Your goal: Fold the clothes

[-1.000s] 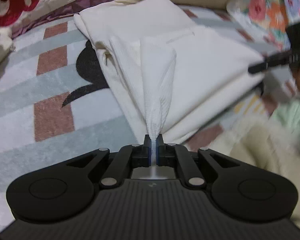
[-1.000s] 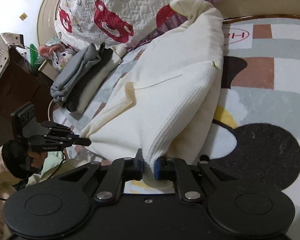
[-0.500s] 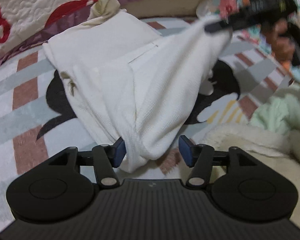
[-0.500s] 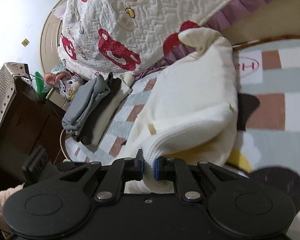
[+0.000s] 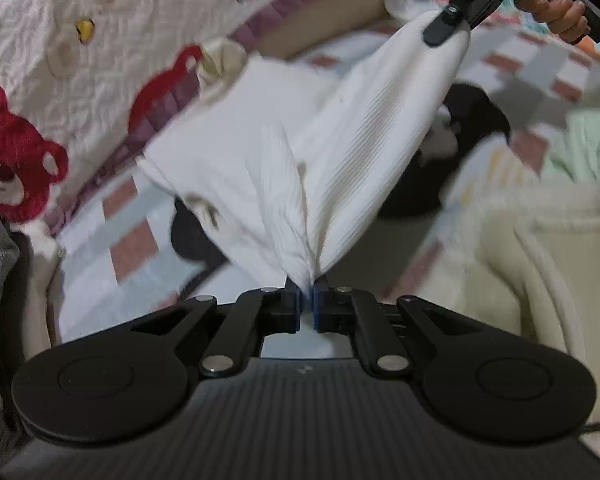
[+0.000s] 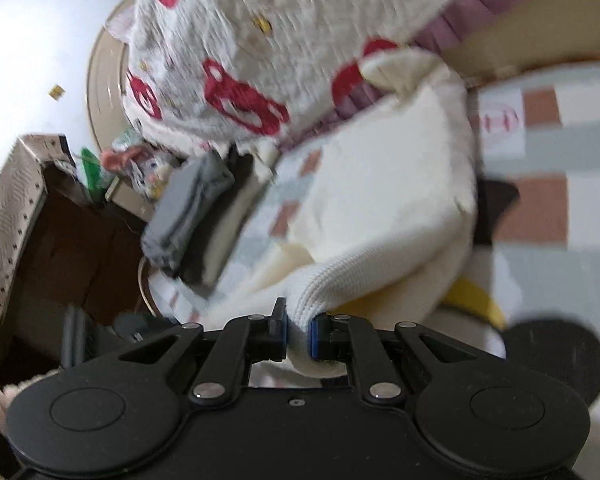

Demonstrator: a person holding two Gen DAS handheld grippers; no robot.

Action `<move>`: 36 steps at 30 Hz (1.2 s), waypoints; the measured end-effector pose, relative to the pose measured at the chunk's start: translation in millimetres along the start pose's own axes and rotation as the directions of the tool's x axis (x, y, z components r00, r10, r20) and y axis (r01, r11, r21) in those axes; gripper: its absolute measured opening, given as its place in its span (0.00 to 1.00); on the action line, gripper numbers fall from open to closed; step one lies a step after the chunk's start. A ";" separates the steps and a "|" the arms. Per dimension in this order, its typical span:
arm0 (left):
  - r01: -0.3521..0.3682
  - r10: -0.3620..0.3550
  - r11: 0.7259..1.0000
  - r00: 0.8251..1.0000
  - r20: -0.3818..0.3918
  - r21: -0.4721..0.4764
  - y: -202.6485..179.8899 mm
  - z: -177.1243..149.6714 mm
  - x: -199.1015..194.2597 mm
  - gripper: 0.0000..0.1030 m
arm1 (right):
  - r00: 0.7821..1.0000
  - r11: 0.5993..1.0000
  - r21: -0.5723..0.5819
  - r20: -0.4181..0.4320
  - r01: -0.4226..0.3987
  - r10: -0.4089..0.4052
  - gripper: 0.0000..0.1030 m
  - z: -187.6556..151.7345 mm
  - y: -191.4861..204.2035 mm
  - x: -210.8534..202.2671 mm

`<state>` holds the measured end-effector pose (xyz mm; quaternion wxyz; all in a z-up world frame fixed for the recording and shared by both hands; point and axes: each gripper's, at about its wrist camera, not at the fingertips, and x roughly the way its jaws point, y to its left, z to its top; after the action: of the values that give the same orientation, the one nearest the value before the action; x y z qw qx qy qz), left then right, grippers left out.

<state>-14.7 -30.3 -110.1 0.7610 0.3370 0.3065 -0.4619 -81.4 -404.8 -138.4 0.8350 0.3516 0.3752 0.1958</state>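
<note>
A cream ribbed garment (image 5: 340, 152) lies partly on a patterned play mat (image 5: 132, 240), its near edge lifted. My left gripper (image 5: 307, 307) is shut on a bunched corner of it. In the same view the right gripper (image 5: 444, 32) shows at the top right, held by a hand (image 5: 556, 4), pinching another corner up high. From the right wrist view, the right gripper (image 6: 298, 332) is shut on a thick folded edge of the cream garment (image 6: 388, 208), which stretches away toward a quilt.
A quilt with red bears (image 6: 236, 40) rises behind the mat. A pile of folded grey and dark clothes (image 6: 192, 212) sits at the left beside a brown box (image 6: 60, 248). A fluffy cream item (image 5: 540, 264) and pale green cloth (image 5: 584, 136) lie at the right.
The left gripper opened half a second ago, then shut again on the garment's corner. Both grippers have lifted their corners up and toward the quilt; the right one now rides higher.
</note>
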 end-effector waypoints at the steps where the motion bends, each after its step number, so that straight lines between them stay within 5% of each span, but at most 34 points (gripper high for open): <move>1: 0.008 -0.008 1.000 1.000 -0.027 -0.004 -0.7 -4.2 2.0 0.03 | 1.000 1.000 0.006 -0.015 0.015 -0.015 0.13 -7.8 -5.1 3.0; 6: 0.005 -0.039 0.979 0.986 -0.162 -0.205 23.8 -25.8 19.0 0.00 | 0.992 0.996 0.017 -0.081 0.093 -0.091 0.13 -36.8 -25.0 15.9; 9: 0.048 -0.089 0.917 0.992 -0.085 -0.397 51.6 -23.0 5.9 0.04 | 0.988 0.993 -0.009 -0.094 0.119 -0.119 0.13 -41.6 -25.8 18.6; 11: 0.104 -0.120 0.875 0.993 -0.005 -0.473 61.2 -14.4 -1.1 0.18 | 0.988 0.992 -0.025 -0.093 0.121 -0.122 0.13 -41.9 -24.5 18.5; 12: 0.137 -0.136 0.859 0.990 0.039 -0.494 62.4 -8.2 -2.6 0.41 | 0.988 0.992 -0.032 -0.093 0.122 -0.124 0.13 -42.0 -23.9 18.8; 13: 0.157 -0.141 0.855 0.988 0.069 -0.495 60.6 0.4 0.4 0.63 | 0.987 0.992 -0.036 -0.095 0.124 -0.127 0.13 -41.8 -23.4 19.9; 16: 0.155 -0.135 0.895 0.988 0.077 -0.418 42.4 23.8 29.1 0.67 | 0.987 0.991 -0.039 -0.094 0.127 -0.130 0.13 -42.5 -23.2 20.5; 19: 0.085 -0.097 0.928 0.995 -0.014 -0.363 26.8 33.2 70.5 0.67 | 0.989 0.992 -0.027 -0.081 0.121 -0.123 0.13 -45.1 -24.4 17.5; 21: 0.032 -0.060 0.938 0.996 -0.072 -0.346 23.5 31.5 89.0 0.57 | 0.990 0.993 -0.020 -0.072 0.117 -0.119 0.13 -46.8 -25.2 15.5; 22: 0.019 -0.048 0.936 0.996 -0.075 -0.350 26.8 29.9 89.4 0.18 | 0.991 0.993 -0.016 -0.068 0.116 -0.116 0.13 -47.7 -25.6 14.4; 23: 0.007 -0.037 0.935 0.996 -0.078 -0.354 30.1 28.4 89.6 0.06 | 0.991 0.993 -0.013 -0.066 0.115 -0.116 0.13 -48.4 -25.9 14.1; 31: 0.014 -0.028 0.907 0.999 -0.029 -0.421 60.7 19.5 45.3 0.05 | 0.992 0.995 0.012 -0.081 0.095 -0.094 0.13 -49.2 -26.0 20.3; 36: -0.107 0.056 0.832 0.992 -0.109 -0.544 90.3 -15.6 65.9 0.01 | 0.984 0.989 0.012 -0.107 0.146 -0.144 0.13 -54.4 -34.1 23.2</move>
<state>90.4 -19.4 -149.7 0.8302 0.1379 0.4448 -0.3064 -106.0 -390.2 -200.4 0.8225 0.3205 0.4456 0.1491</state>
